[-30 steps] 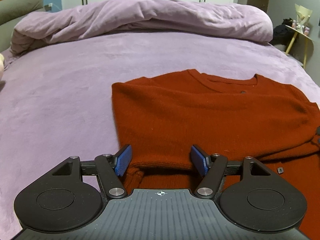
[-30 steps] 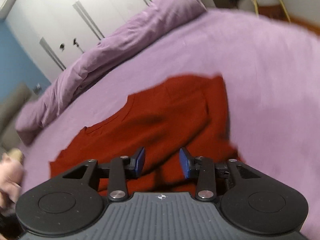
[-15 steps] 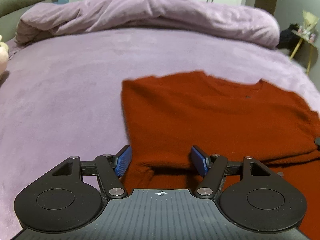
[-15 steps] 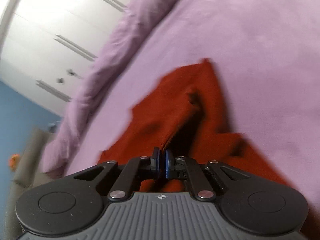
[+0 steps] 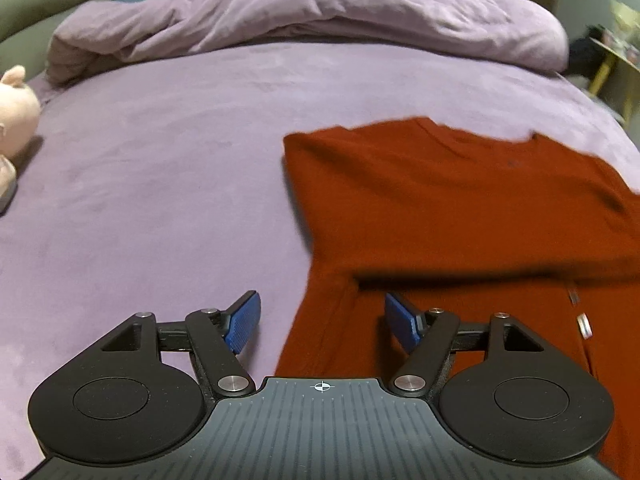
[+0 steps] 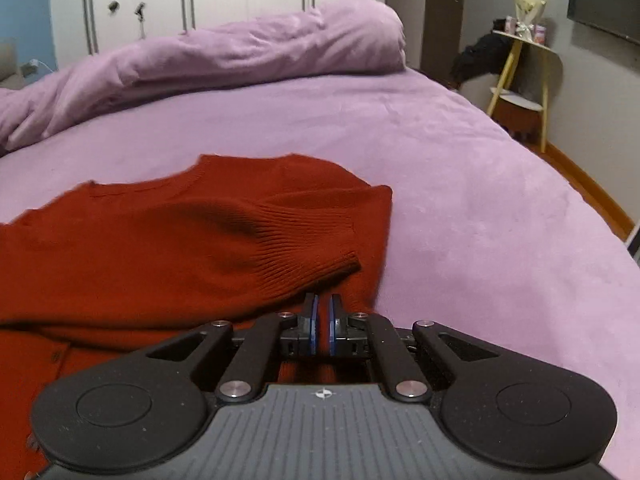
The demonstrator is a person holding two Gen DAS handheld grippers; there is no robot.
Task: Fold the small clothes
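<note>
Sweater point(image 5: 460, 208) lies on bedspread point(image 5: 160, 180); left claw point(image 5: 322, 322) straddles its edge.

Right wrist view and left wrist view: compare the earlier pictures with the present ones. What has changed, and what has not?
The right gripper, open a second ago, closed half a second ago and remains shut on the red sweater, whose sleeve now lies folded across the body. The left gripper shifted left, so its left finger now hangs over the purple bedspread. Unchanged: left jaws open, sweater on the bed.
</note>
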